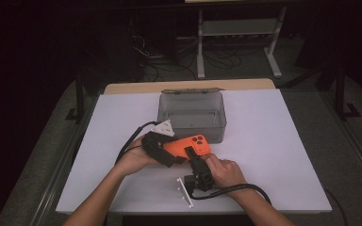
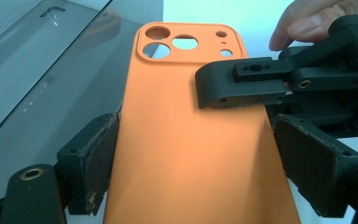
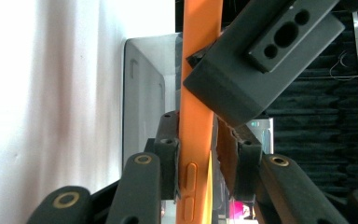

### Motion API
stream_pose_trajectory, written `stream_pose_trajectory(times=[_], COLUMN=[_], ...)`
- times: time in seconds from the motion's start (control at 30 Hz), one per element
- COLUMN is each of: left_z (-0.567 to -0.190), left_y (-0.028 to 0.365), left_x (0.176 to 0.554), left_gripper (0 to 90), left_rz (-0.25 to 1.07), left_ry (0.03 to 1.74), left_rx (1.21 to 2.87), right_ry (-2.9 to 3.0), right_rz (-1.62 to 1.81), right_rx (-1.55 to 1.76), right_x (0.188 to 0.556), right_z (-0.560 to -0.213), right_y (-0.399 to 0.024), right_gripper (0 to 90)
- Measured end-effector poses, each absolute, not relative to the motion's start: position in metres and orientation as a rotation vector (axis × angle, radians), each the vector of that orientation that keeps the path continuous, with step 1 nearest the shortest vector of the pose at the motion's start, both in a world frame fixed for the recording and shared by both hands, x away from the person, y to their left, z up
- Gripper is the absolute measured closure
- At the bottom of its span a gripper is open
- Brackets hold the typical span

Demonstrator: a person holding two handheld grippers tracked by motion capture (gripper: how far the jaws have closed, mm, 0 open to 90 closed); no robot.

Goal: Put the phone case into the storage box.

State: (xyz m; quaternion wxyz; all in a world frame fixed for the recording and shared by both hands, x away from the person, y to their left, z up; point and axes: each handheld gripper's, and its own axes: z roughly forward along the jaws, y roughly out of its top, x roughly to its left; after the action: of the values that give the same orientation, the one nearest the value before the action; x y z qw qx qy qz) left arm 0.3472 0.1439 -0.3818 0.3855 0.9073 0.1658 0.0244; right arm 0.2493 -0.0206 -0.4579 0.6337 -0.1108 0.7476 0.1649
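Observation:
An orange phone case (image 1: 195,142) with open camera holes is held above the white table, just in front of a clear box. My left gripper (image 1: 179,155) is shut on the phone case (image 2: 191,140) across its width, one pad on each long edge. My right gripper (image 1: 192,157) comes from the near side and is shut on the phone case (image 3: 198,70) through its thickness: in the right gripper view, my right gripper (image 3: 198,158) has a pad against each face. In the left gripper view, one jaw of my right gripper (image 2: 214,88) lies across the case's back.
A clear grey plastic box (image 1: 192,117), open with its lid tipped back, stands at the table's far middle, close behind the case. White table surface (image 1: 273,141) spreads to both sides. A person's fingers (image 2: 307,23) rest on the right gripper. Cables trail toward the near edge.

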Motion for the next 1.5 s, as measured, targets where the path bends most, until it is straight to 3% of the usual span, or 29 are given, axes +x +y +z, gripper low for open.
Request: stream_pose_trajectory(times=[0.67, 1.5], left_z=[-0.3813, -0.3801], left_y=[0.1459, 0.1505], left_x=[0.3494, 0.3505], left_gripper=[16.4, 15.3], left_rz=[0.013, -0.017], left_ry=[0.445, 0.448], left_rx=[2.283, 2.246], right_ry=[1.672, 1.661], right_rz=[0.358, 0.338], right_rx=[-0.279, -0.317], right_x=[0.2476, 0.2453], right_z=[-0.4581, -0.4592], right_y=[-0.0222, -0.0227], right_gripper=[77.2, 78.4])
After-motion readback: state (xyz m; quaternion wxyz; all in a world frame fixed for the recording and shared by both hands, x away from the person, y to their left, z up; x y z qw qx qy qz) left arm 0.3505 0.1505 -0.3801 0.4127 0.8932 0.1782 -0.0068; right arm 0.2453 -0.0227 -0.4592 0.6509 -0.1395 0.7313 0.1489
